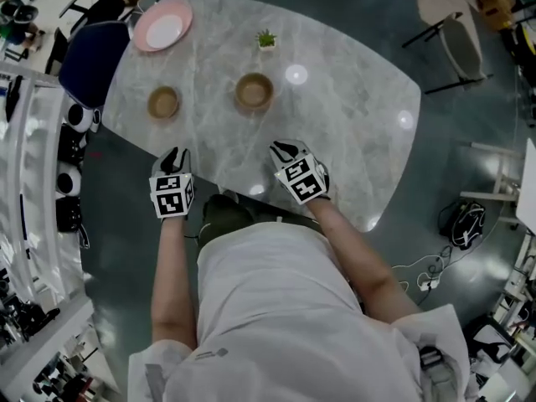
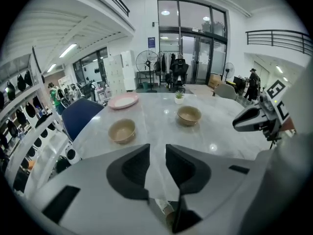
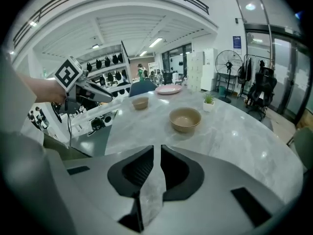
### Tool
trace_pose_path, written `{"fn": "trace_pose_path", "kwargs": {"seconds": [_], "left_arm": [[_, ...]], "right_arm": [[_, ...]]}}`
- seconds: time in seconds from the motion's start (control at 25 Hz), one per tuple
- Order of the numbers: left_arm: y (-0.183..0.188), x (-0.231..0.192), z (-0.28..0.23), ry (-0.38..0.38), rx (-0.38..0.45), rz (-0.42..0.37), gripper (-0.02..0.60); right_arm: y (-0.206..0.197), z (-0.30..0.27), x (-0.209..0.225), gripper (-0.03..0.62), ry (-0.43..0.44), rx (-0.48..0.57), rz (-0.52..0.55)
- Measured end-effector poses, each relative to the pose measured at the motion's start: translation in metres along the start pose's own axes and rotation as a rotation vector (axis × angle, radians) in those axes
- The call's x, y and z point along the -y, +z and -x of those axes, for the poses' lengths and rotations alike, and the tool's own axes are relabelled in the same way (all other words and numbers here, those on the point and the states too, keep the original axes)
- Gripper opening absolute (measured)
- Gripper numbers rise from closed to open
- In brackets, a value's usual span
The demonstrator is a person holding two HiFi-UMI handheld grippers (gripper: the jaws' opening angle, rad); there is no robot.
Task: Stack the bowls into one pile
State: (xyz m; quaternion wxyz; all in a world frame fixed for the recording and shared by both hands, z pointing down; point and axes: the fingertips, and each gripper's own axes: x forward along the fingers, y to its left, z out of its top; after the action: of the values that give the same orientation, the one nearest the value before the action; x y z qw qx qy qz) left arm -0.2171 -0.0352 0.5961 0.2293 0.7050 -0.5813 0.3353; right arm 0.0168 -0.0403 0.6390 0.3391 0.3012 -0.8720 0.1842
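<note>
Two tan bowls stand apart on the grey marble table [image 1: 352,124]: one at the left [image 1: 163,102] [image 2: 122,130] [image 3: 140,102], one nearer the middle [image 1: 254,90] [image 2: 189,115] [image 3: 185,119]. Both are empty and upright. My left gripper [image 1: 174,156] [image 2: 157,155] hovers at the table's near edge, short of the left bowl, jaws apart with nothing between them. My right gripper [image 1: 283,149] [image 3: 157,155] is over the near part of the table, short of the middle bowl. Its jaws stand a narrow gap apart, holding nothing.
A pink plate [image 1: 164,25] [image 2: 123,101] lies at the far left corner, and a small potted plant [image 1: 266,39] [image 3: 209,102] stands behind the middle bowl. A blue chair [image 1: 90,57] sits by the table's left end. Shelves line the left side.
</note>
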Motion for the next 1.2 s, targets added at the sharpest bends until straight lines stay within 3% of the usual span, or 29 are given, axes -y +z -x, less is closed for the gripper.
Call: {"fn": "trace_pose_path", "kwargs": {"seconds": [0.4,0.76,1.2], "left_arm": [[0.009,-0.038,-0.042,-0.042,-0.046,-0.063,0.124],[0.019,-0.066,-0.089,-0.118,-0.088,-0.213,0.129],[0.018,-0.079,-0.137,-0.197,-0.152,-0.328,0.129]], "right_arm": [[0.002,0.004,0.001,0.043,-0.078,-0.029,-0.100],[0.011,-0.002,0.003,0.043,-0.194,-0.042,-0.220],[0.004,-0.009,0.004,0.038,-0.309,-0.071,-0.325]]}}
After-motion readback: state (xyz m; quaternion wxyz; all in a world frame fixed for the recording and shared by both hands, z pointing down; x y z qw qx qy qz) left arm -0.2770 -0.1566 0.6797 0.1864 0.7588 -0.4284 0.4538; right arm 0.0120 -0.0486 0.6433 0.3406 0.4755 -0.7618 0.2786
